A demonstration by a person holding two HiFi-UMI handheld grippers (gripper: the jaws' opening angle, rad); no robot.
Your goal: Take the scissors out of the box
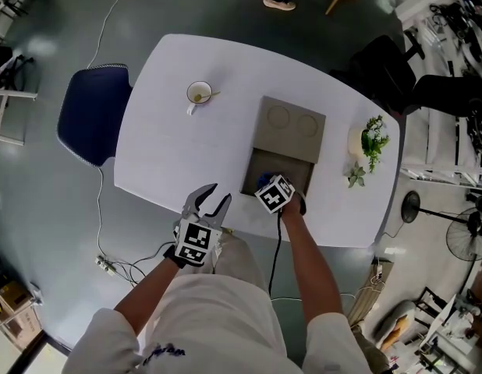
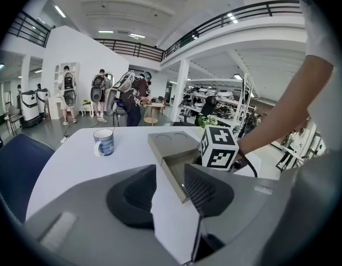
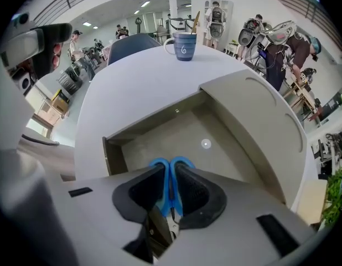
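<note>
The right gripper (image 3: pixel 171 192) reaches down into the box (image 3: pixel 113 154) by the bench's (image 1: pixel 171 154) near edge, its jaws squeezed on the blue scissors (image 3: pixel 160 164). Keep squeezing and lift straight up, clear of the walls. The left gripper (image 2: pixel 171 177) waits half open and empty.

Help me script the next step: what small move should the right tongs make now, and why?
Probably lift the right tongs straight up: they are closed on the blue-handled scissors, down inside the open box. The left tongs are open and empty.
</note>
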